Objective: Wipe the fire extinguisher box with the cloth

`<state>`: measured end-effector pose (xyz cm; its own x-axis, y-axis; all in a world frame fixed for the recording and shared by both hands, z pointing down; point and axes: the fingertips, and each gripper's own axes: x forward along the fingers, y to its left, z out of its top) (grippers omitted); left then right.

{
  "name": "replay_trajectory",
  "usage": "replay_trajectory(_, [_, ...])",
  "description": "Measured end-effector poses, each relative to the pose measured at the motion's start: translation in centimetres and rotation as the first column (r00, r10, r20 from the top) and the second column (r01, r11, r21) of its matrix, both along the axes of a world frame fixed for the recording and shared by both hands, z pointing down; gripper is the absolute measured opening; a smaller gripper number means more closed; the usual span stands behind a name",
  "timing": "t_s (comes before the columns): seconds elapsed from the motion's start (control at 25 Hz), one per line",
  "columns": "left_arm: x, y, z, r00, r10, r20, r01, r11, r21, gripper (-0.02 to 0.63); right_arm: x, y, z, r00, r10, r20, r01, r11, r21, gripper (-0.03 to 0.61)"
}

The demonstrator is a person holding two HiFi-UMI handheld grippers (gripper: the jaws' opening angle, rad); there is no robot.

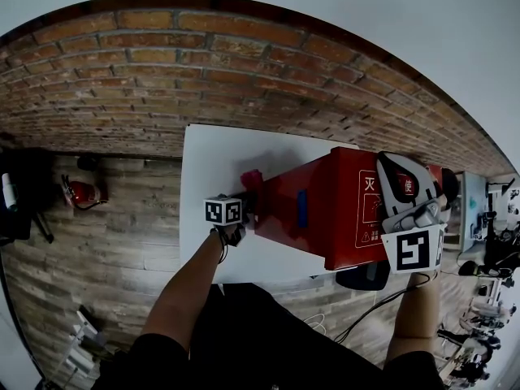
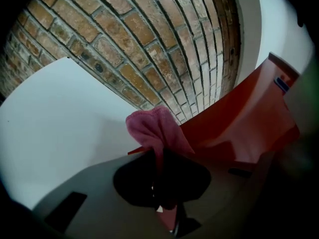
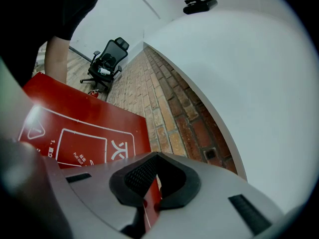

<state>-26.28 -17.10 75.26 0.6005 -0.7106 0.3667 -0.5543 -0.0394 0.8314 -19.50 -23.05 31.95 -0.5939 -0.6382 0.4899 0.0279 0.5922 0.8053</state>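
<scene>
The left gripper [image 2: 159,183]'s jaws are clamped on a pink cloth [image 2: 155,127], which bunches above them, touching the end of the red fire extinguisher box [image 2: 244,121]. The right gripper [image 3: 152,192]'s jaws pinch that box [image 3: 84,128]'s thin edge. The box lies on the white counter [image 1: 203,177] beside a brick wall [image 1: 203,63]. The jaws hide the cloth's lower part.

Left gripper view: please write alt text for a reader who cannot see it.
The left gripper is shut on a pink cloth at the edge of the red box. Behind are a white surface and a brick wall.
</scene>
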Motion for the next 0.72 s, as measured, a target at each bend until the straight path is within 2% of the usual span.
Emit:
replay_trajectory(0.2, [-0.1,0.0,1.3,0.999,-0.009,0.037,0.01,0.999,-0.036,0.071,0.0,0.0,0.0,1.0,0.003,0.005,-0.003,1.0,-0.003,0.02])
replay_trajectory(0.56, [-0.2,-0.3,3.5,0.987,-0.003,0.158,0.017,0.996,-0.091,0.071,0.0,0.0,0.0,1.0,0.002,0.009,-0.002,1.0,-0.004,0.019])
replay_trajectory(0.72, [-0.1,-0.3,5.3,0.985,-0.003,0.173,0.028,0.99,-0.141,0.071,-0.1,0.0,0.0,1.0,-0.001,0.01,0.001,1.0,-0.002,0.019])
